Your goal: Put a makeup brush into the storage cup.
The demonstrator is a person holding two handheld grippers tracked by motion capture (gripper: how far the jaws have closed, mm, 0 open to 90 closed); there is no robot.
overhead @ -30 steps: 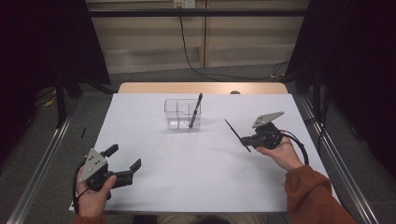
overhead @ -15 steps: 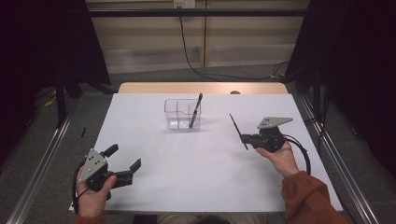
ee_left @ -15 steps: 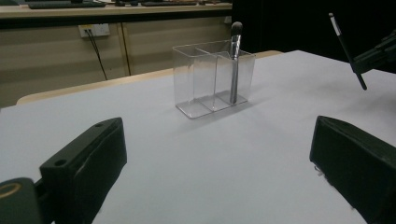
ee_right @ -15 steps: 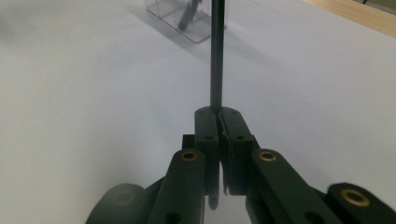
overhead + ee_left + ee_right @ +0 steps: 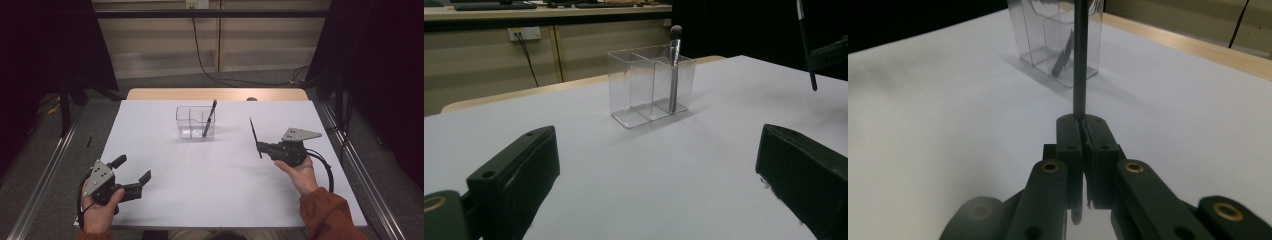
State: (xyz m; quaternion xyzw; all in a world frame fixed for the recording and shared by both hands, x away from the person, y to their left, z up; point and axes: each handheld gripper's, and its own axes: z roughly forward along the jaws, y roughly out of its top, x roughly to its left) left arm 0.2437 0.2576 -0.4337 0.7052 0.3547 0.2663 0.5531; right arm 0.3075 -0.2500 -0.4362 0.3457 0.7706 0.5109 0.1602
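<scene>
While its two black jaws press flat together, the right gripper (image 5: 260, 146) clamps a thin dark brush (image 5: 254, 136) near the middle of its handle. In the right gripper view (image 5: 1082, 131) the handle (image 5: 1079, 60) rises straight out of the closed tips and is cut off at the top edge, so its upper end cannot be made out there; the short end that pokes out behind the pads is blurred. In the high view the brush stands tilted, its upper end leaning away from the person, and it hangs clear of the white table (image 5: 210, 185).

Ahead of those jaws, well apart, stands a clear two-compartment holder (image 5: 195, 122). A second brush (image 5: 209, 119) leans in the compartment nearer the right gripper; its bristle head (image 5: 676, 31) shows over the rim in the left gripper view, while through the plastic its lower end is only a dark smear.

Behind the jaws, the right hand (image 5: 300, 175) cups the gripper body from below, forearm in an orange sleeve (image 5: 330, 215) coming up from the near edge, the gripper held level and pointing across the table.

Far off on the other side, the left gripper (image 5: 132, 172) sits low by the near edge with its jaws wide and nothing between them, gripped by the left hand (image 5: 100, 210).
</scene>
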